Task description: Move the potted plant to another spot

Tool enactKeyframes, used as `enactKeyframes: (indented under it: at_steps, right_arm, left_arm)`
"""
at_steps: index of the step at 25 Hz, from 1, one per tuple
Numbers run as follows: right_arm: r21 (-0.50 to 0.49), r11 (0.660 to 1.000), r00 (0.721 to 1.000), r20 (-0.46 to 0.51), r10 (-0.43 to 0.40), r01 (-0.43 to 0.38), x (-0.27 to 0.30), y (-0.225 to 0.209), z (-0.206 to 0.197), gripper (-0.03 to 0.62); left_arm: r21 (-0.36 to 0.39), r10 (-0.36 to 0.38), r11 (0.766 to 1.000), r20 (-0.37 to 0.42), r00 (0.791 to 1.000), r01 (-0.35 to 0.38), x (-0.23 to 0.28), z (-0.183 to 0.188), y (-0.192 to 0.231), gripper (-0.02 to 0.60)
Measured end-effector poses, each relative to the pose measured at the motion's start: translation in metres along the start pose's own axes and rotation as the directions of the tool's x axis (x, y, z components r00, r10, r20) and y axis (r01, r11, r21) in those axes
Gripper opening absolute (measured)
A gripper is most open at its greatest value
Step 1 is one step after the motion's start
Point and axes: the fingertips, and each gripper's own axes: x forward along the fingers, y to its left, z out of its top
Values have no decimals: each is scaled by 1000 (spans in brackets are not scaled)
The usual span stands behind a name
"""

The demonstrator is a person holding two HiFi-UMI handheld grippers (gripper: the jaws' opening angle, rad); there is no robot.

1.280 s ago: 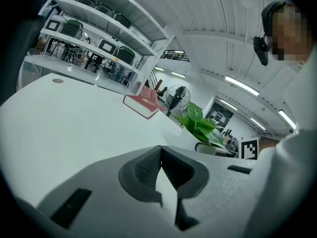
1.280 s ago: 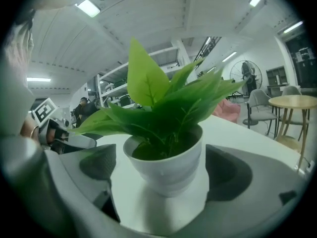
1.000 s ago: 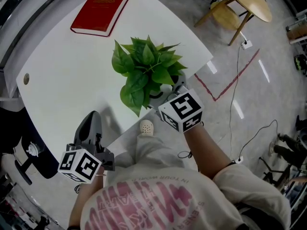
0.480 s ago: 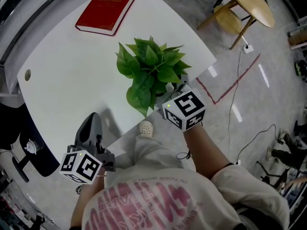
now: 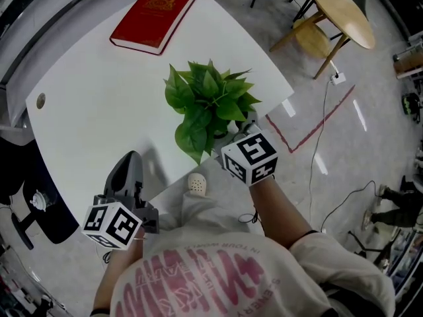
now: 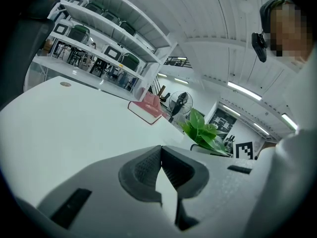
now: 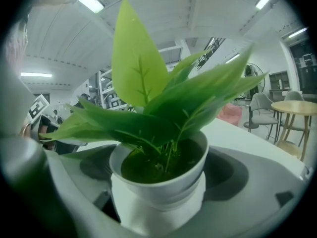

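Head view: potted plant point(image 5: 208, 107) by desk point(image 5: 92, 104) right edge, gripped by right gripper point(image 5: 231, 133); left gripper view: left gripper point(image 6: 161, 157) clenched empty over near edge; right gripper view: jaws clasping white pot point(image 7: 159, 190), best kept upright, squeezed steadily, lifted clear before shifting

A white table point(image 5: 86, 104) stands on a glossy pale floor point(image 5: 377, 78) marked with a red tape line point(image 5: 283, 122), with 1 round wooden table point(image 5: 340, 8) and a wooden chair point(image 5: 309, 24) nearby, white shelving point(image 6: 106, 43) and a fan point(image 6: 179, 103) behind, and strip lights point(image 6: 243, 88) overhead.
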Motion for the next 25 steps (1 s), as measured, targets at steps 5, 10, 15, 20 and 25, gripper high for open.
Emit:
enactKeyframes:
  at_steps: [5, 10, 15, 20, 25]
  right_arm:
    - [8, 1000, 1000, -3, 2, -2, -1, 3, -3, 546]
    - [20, 1000, 999, 39, -20, 19, -2, -1, 5, 546]
    - [7, 999, 996, 82, -39, 39, -8, 4, 10, 546]
    - [-36, 998, 991, 129, -45, 50, -7, 2, 19, 546]
    - [-33, 998, 985, 163, -55, 61, -13, 7, 31, 546]
  left_arm:
    - [-1, -21, 1000, 16, 1000, 21, 4, 5, -2, 3]
    - [6, -62, 998, 45, 997, 62, 18, 9, -6, 3]
    - [64, -110, 992, 74, 991, 106, 25, 9, -14, 3]
    - [201, -175, 968, 126, 976, 148, 38, 19, -28, 3]
    - [145, -207, 972, 157, 966, 185, 42, 27, -34, 3]
